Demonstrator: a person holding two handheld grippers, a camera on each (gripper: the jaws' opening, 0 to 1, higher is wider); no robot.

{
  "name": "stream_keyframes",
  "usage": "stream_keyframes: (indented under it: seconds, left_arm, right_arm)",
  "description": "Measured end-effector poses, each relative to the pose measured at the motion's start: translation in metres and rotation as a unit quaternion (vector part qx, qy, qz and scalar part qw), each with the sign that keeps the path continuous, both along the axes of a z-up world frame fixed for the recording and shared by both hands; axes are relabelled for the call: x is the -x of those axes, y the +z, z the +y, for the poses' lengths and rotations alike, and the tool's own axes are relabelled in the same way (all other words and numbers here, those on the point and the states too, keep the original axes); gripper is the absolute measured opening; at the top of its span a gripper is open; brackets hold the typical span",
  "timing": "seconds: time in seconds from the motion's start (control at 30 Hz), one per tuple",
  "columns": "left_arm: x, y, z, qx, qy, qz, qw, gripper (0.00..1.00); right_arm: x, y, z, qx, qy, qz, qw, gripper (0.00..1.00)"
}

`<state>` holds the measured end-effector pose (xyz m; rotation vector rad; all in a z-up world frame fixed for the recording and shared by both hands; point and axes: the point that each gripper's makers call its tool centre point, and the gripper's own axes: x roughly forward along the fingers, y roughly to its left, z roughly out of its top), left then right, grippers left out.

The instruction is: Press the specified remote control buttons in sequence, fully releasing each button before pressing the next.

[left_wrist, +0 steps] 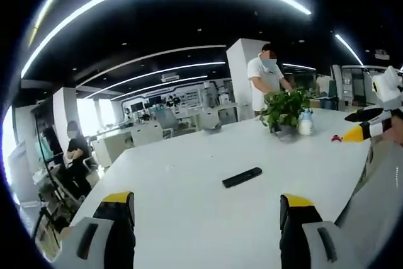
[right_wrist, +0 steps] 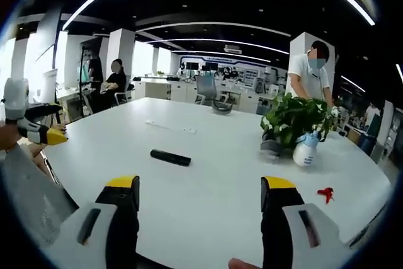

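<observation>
Right now both grippers hover over a big white table (left_wrist: 189, 155), jaws spread wide, nothing held. Left gripper (left_wrist: 208, 209): black remote control (left_wrist: 242, 177) lies flat at 12 o'clock from it, near, untouched. Right gripper (right_wrist: 200, 193): same remote at 11 o'clock, a bit farther off. Potted plant (right_wrist: 291, 120) at 1 o'clock in the right gripper view, white spray bottle (right_wrist: 306, 148) just beside it, small red object (right_wrist: 325, 193) at 3 o'clock. Person in white shirt (right_wrist: 310, 74) stands behind the plant; seated person (right_wrist: 112, 85) far at 10 o'clock.
</observation>
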<state>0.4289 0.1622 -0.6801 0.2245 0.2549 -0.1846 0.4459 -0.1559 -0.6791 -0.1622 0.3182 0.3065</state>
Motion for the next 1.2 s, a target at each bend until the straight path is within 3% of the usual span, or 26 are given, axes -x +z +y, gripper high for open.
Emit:
stream_keyframes:
  seconds: [0.2, 0.77, 1.2]
  left_arm:
    - [0.002, -0.003, 0.006, -0.038, 0.009, 0.000, 0.9992, 1.00]
    - [0.002, -0.002, 0.009, -0.033, 0.013, -0.003, 0.9994, 1.00]
    - [0.003, 0.001, 0.003, -0.027, -0.001, -0.010, 0.9996, 1.00]
  right_arm:
    - [0.001, 0.001, 0.001, 0.002, 0.001, -0.002, 1.0000, 0.81]
    - [0.001, -0.004, 0.002, 0.019, -0.004, 0.009, 0.9998, 0.79]
    - [0.000, -0.013, -0.014, 0.030, -0.045, 0.031, 0.9981, 0.79]
